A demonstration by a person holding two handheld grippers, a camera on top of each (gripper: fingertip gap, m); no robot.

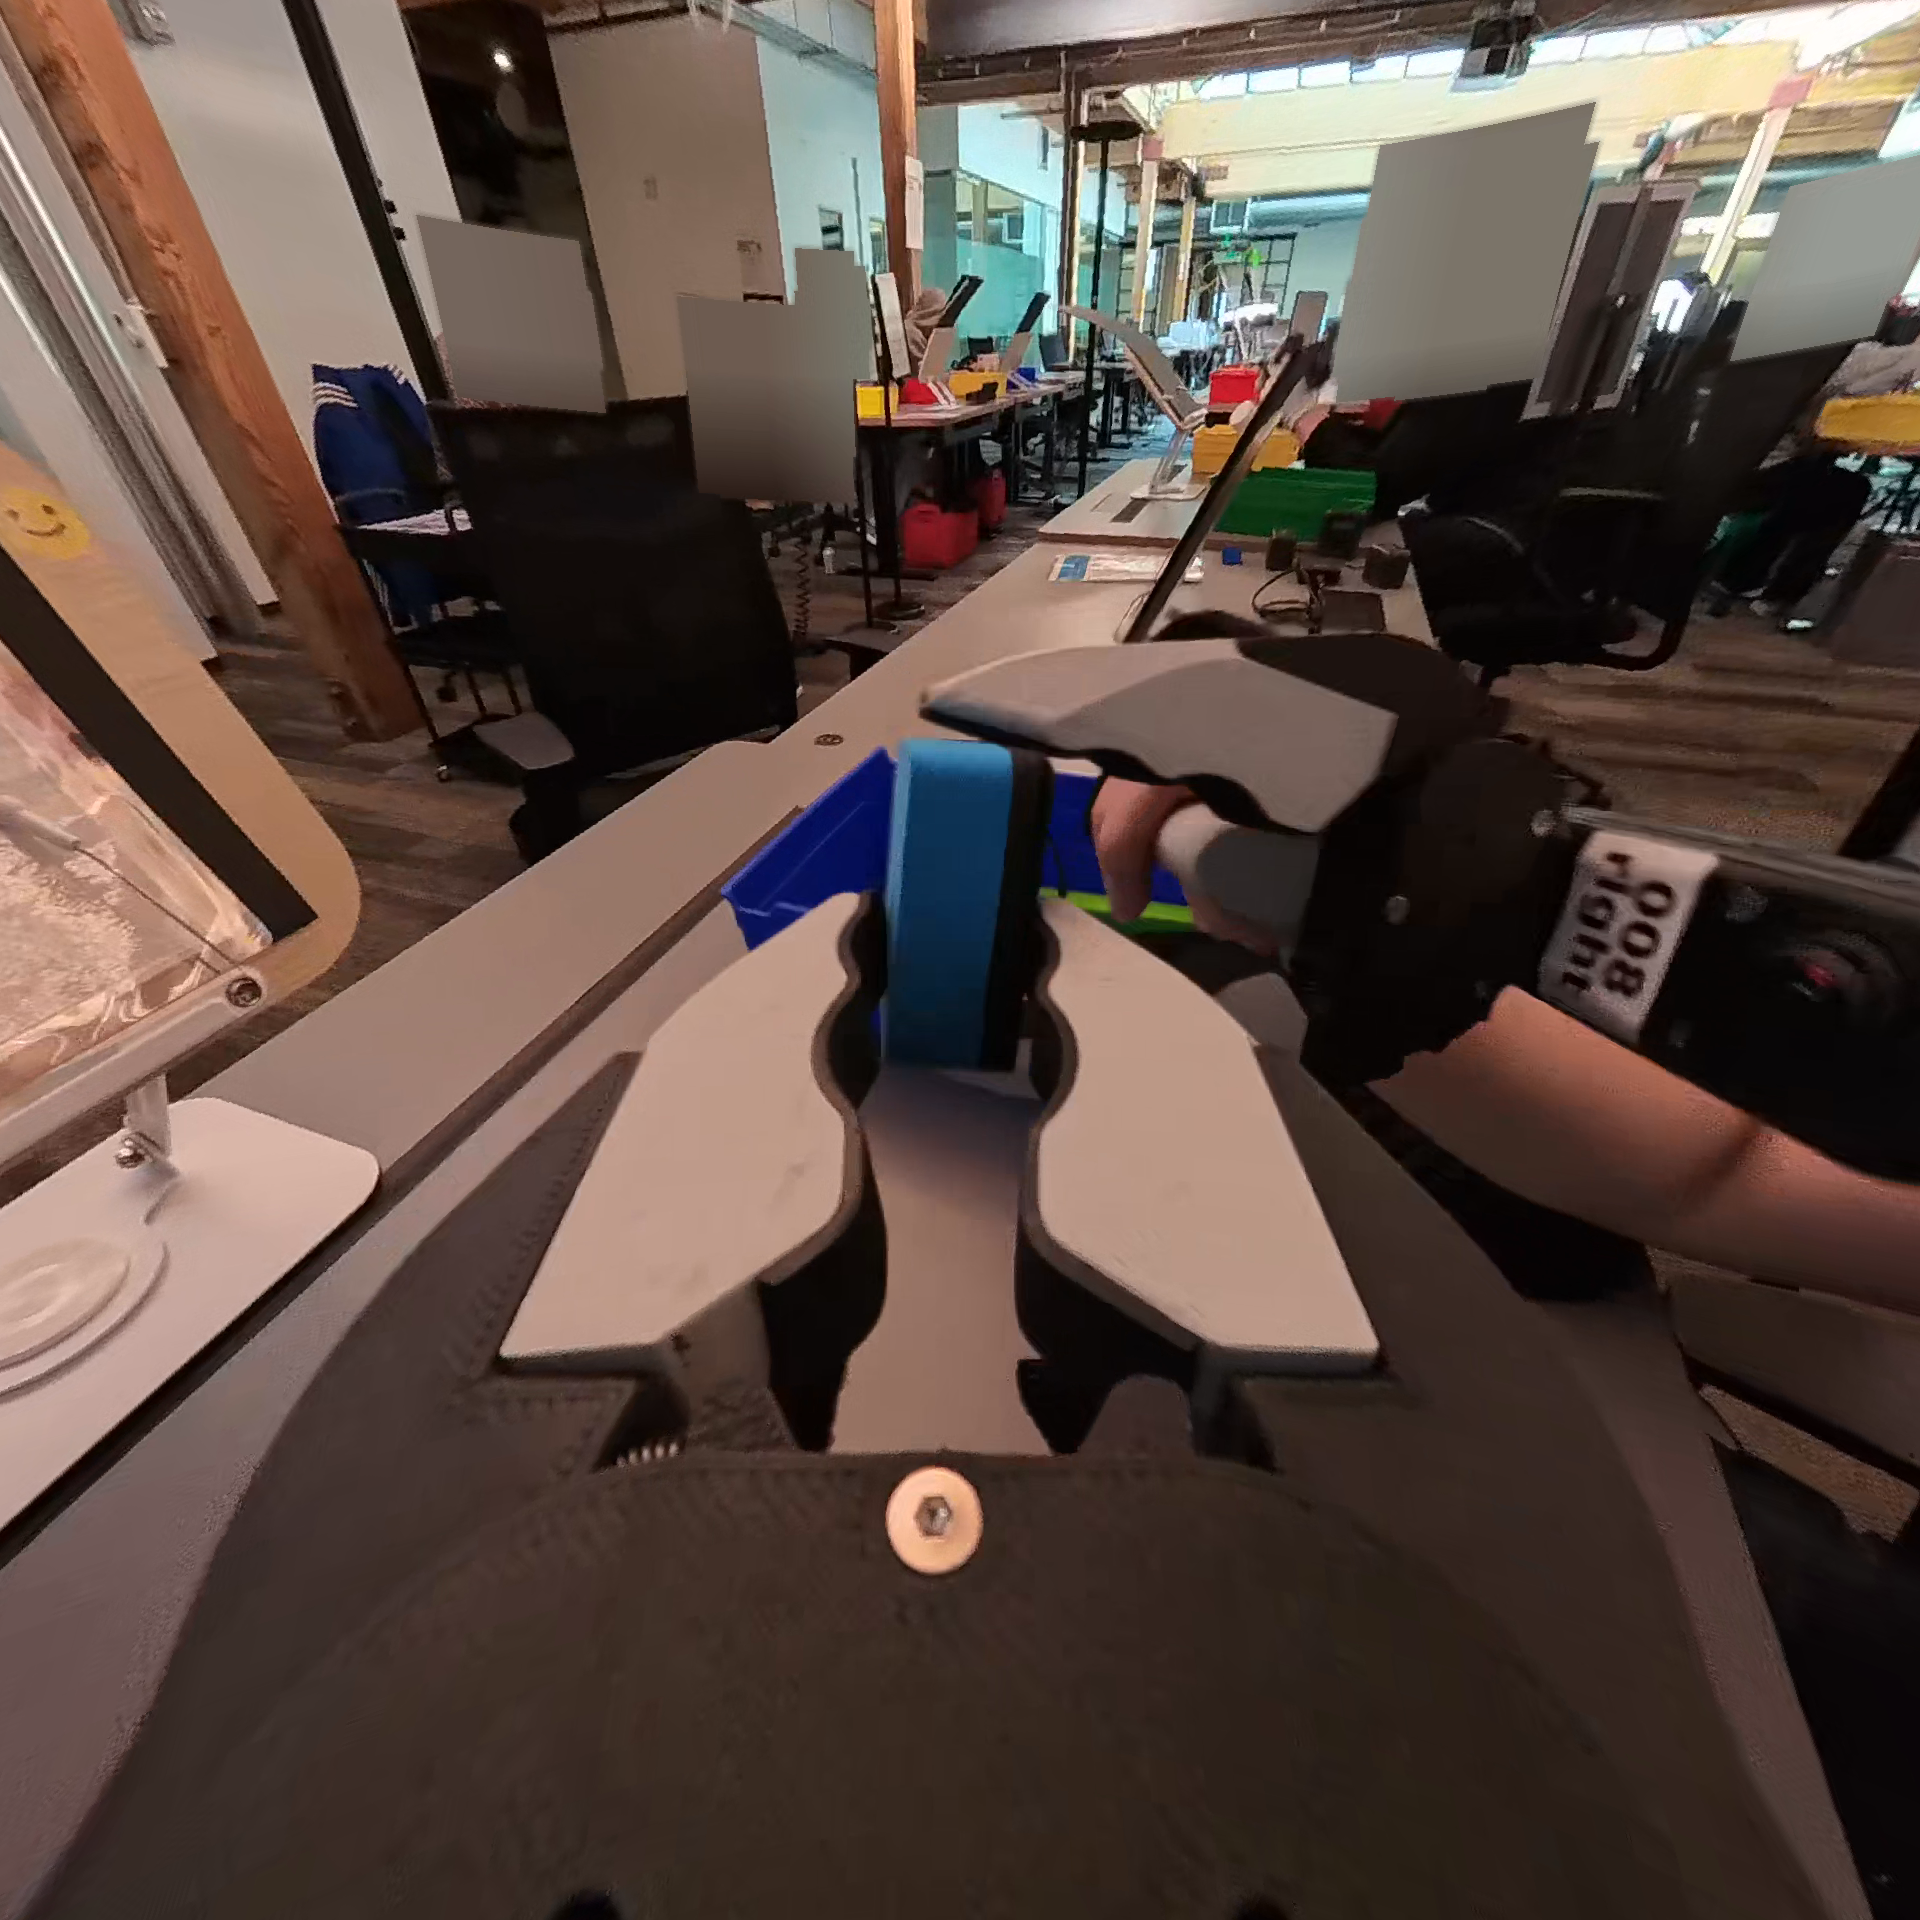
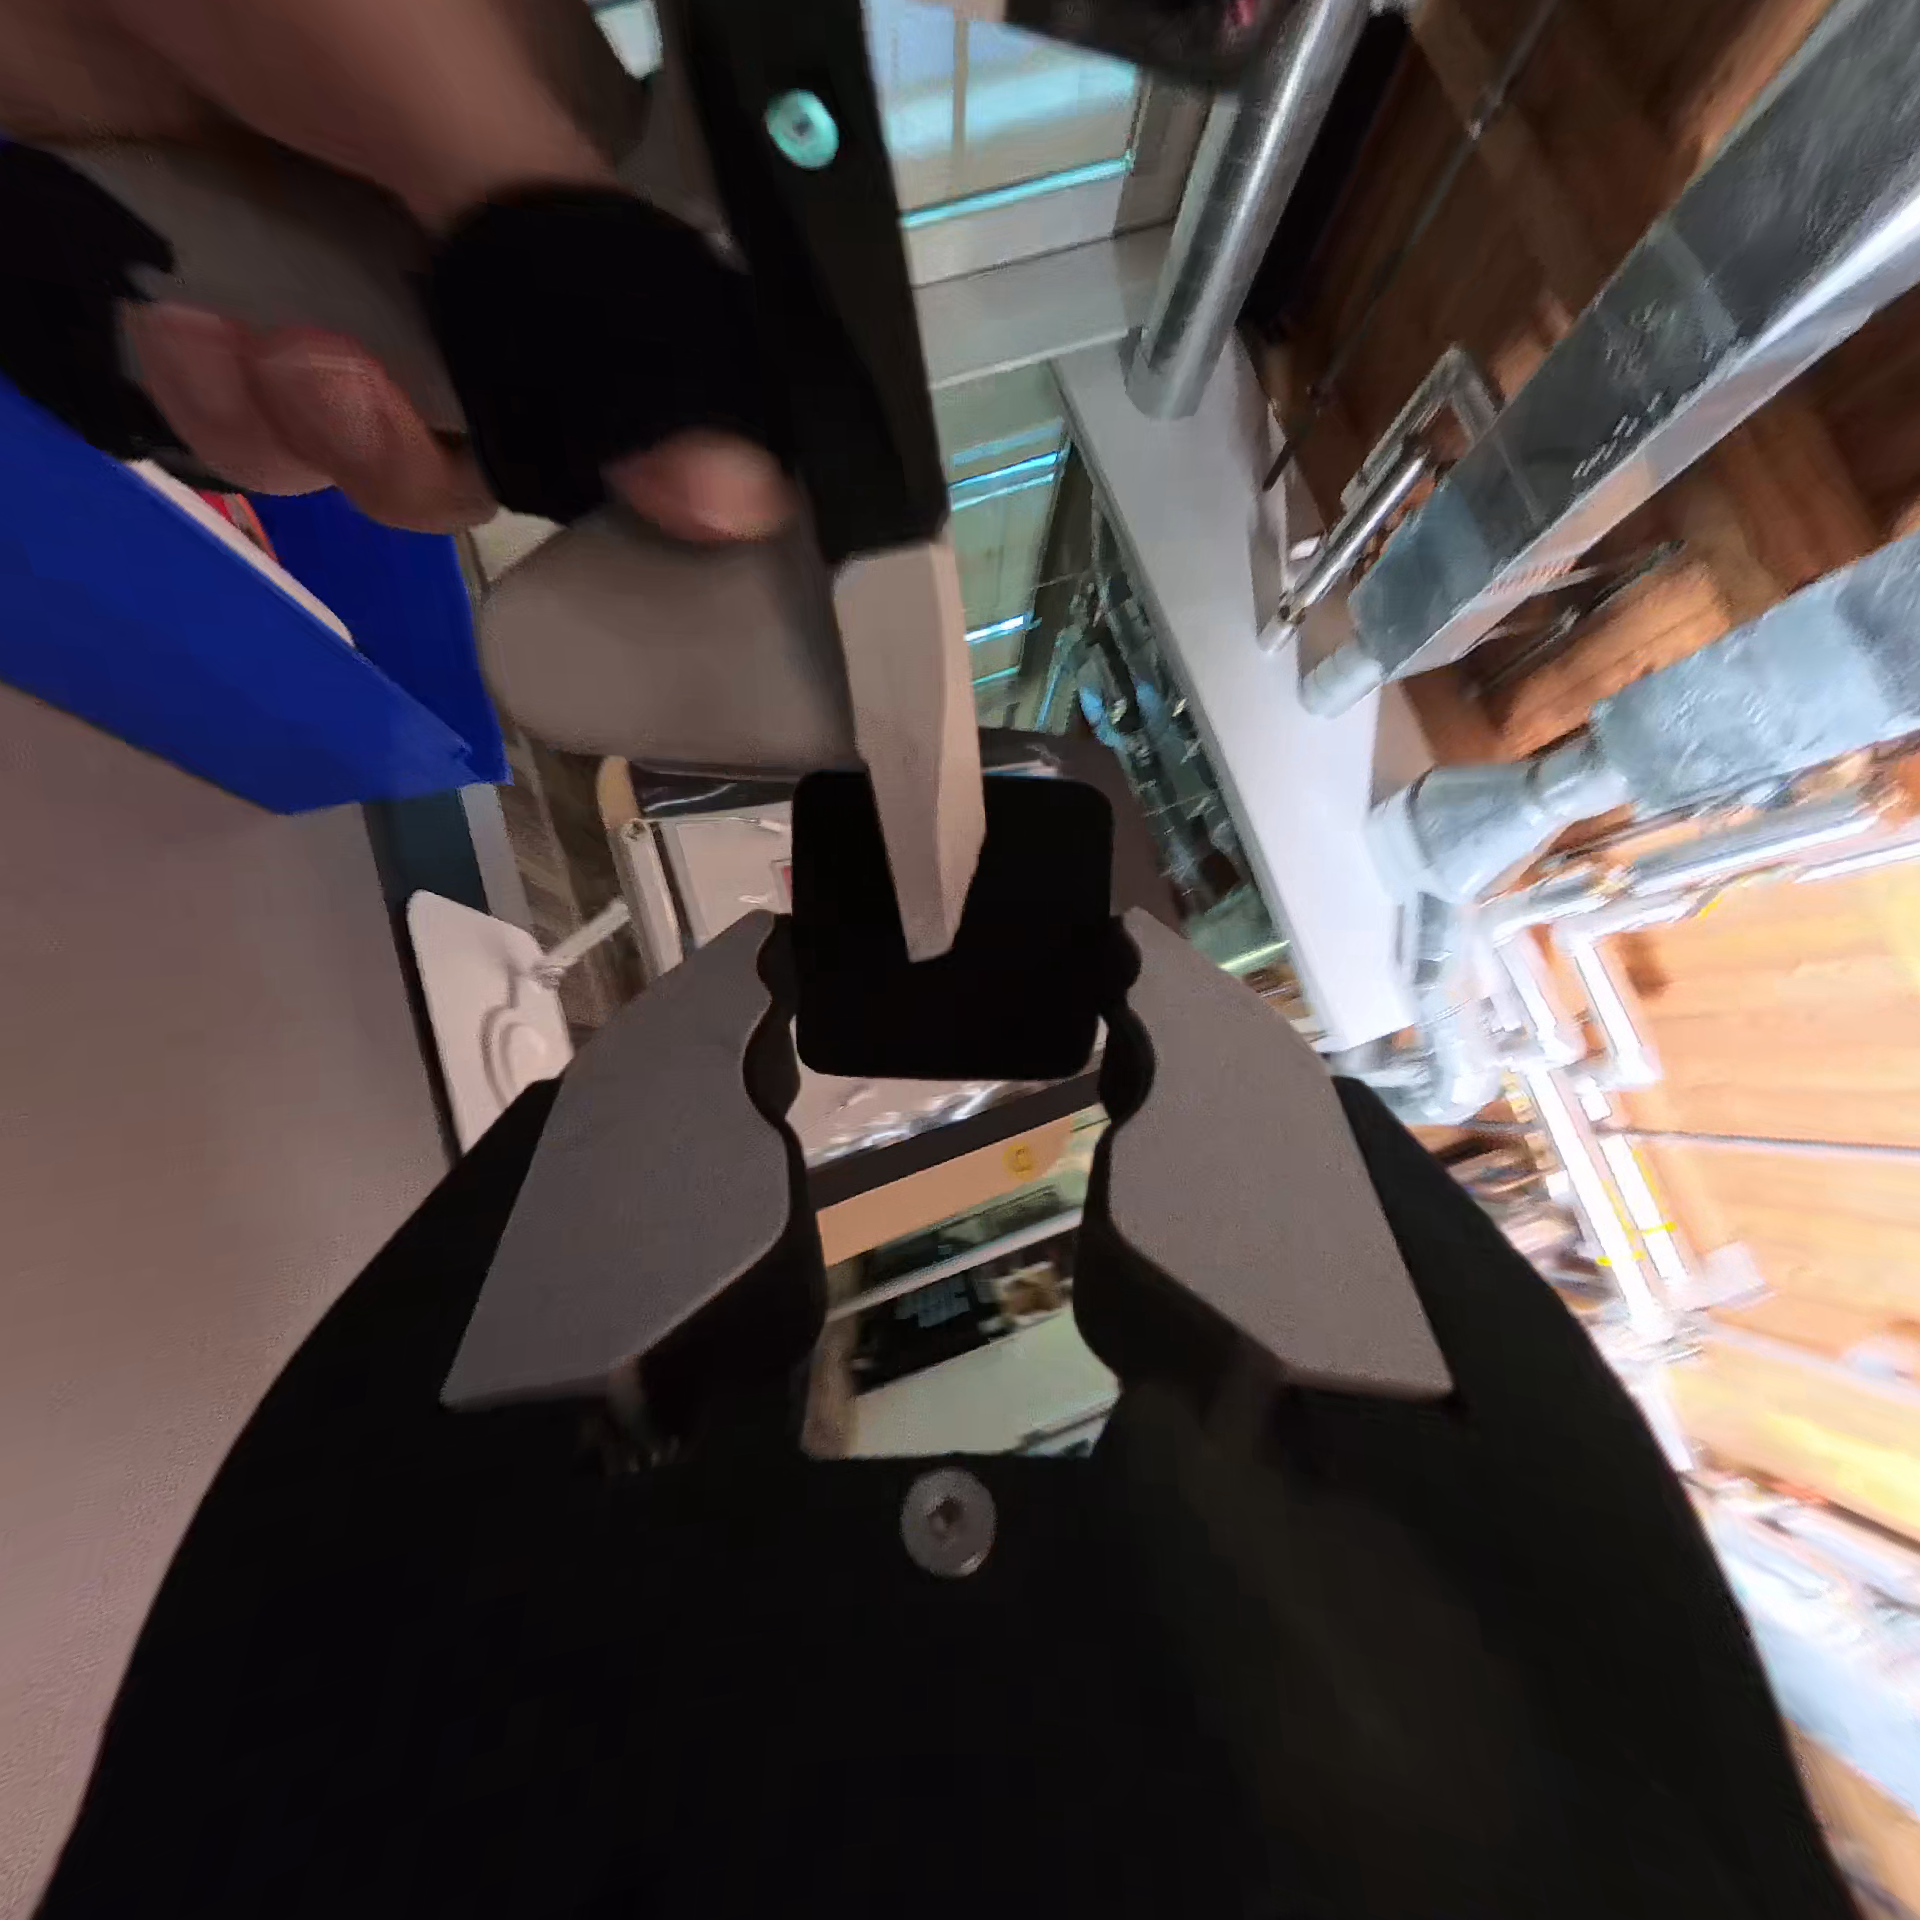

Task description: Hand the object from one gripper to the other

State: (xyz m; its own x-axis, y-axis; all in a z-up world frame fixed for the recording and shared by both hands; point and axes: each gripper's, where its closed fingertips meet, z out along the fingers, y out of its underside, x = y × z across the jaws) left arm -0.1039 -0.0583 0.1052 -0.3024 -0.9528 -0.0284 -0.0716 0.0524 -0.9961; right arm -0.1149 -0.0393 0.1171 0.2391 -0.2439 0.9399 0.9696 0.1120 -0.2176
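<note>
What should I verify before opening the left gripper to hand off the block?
1. Left gripper clamped on the blue foam block with black backing: ok.
2. Right gripper fingers on either side of the block's black face: ok.
3. Right fingers actually squeezing the block: cannot tell.
4. Left finger across the black face, apart from the right fingers: ok.
5. Block held off the grey table: ok.
6. Blue plastic bin behind the block, not touching it: cannot tell.
</note>
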